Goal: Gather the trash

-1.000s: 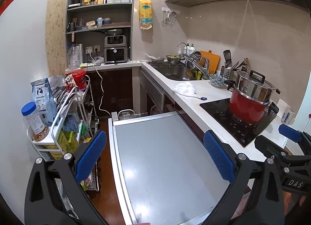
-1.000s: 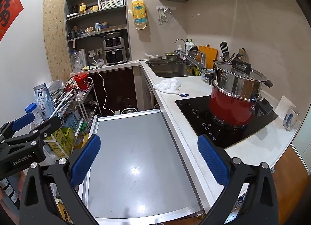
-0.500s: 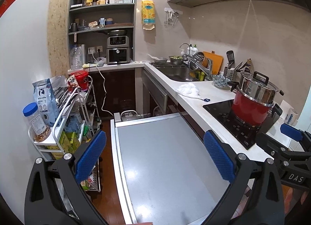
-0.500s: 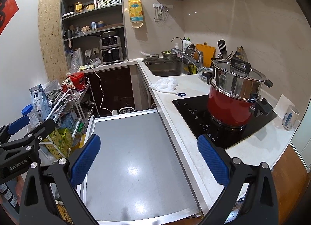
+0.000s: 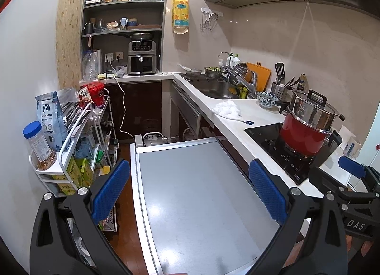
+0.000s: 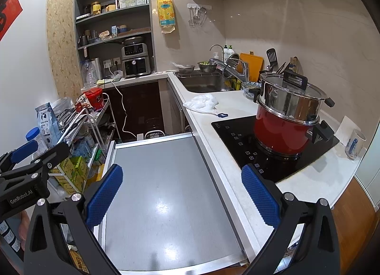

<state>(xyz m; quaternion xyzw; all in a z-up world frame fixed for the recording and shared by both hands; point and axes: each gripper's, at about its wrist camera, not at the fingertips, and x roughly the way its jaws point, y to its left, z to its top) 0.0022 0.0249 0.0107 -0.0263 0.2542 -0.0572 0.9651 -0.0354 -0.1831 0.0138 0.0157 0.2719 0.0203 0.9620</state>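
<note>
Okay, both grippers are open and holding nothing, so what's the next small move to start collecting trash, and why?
Probably move the right gripper forward toward the crumpled white wad on the white counter between sink and cooktop. It looks like the clearest trash, though it could be a cloth. Both the right and the left gripper are open, empty and far from it.

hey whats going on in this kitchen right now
A person holds a hand-held gripper in each hand over a grey pull-out surface beside the counter. The left hand-held gripper and right hand-held gripper are both open and empty; nothing has been picked up. A crumpled white wad, which looks like paper or cloth, lies untouched on the white countertop between the sink and the red pot on the cooktop. It may be trash to collect.
</note>
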